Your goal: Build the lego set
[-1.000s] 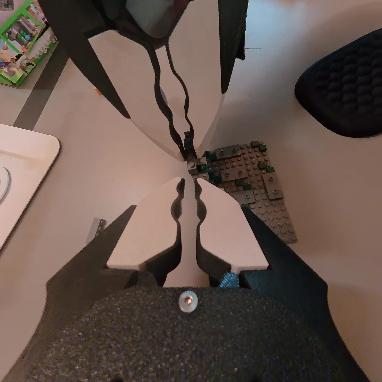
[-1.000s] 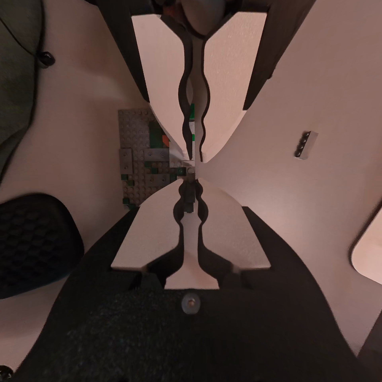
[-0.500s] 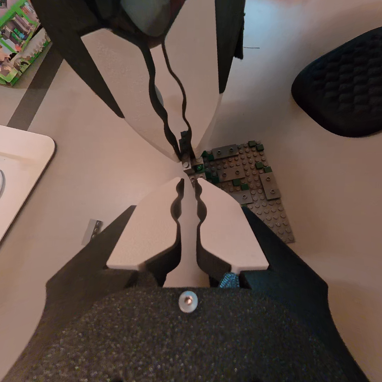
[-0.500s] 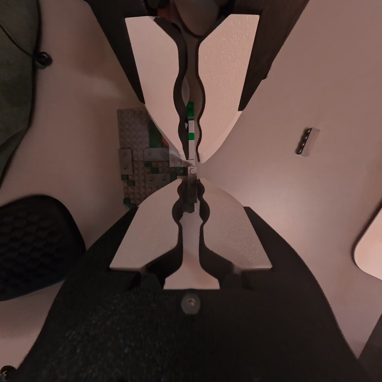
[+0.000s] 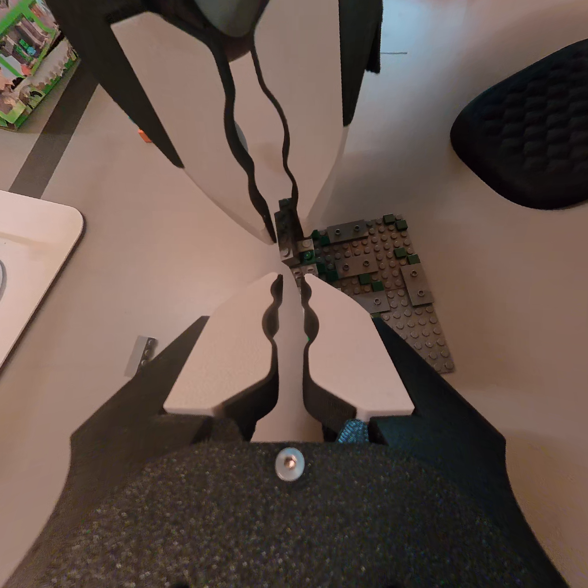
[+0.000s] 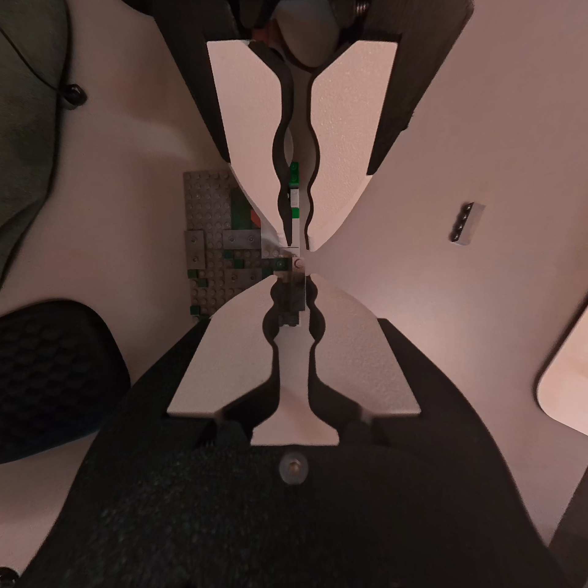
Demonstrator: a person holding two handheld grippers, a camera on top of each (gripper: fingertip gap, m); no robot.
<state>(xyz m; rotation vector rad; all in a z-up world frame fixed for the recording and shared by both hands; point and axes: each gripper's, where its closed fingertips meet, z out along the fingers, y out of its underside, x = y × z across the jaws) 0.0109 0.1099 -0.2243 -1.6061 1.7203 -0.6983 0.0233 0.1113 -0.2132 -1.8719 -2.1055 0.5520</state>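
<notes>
Grey base plate (image 5: 410, 305): laid flat on the pale table (image 5: 159, 254), partly covered with grey and dark green tiles; a stack of bricks is seen along one of its edges, where both tongs meet.

Left gripper (image 5: 291, 278): fingers drawn narrow, a small gap left between the tips; tips set at the base plate's edge, just beside a light grey brick (image 5: 305, 270); whether anything is gripped cannot be told.

Right gripper (image 6: 294, 276): fingers narrowed around a dark grey brick piece (image 6: 291, 302), which is held between the tips and set against the plate's edge; the same piece is seen in the left wrist view (image 5: 286, 227).

Loose grey brick (image 6: 466, 227): lying alone on the table, well apart from the base plate.

White tray (image 5: 35, 254): rounded corner seen at the table's edge.

Black textured cushion (image 5: 525, 127): near the base plate.

Green box (image 5: 25, 60): at the table's far corner
</notes>
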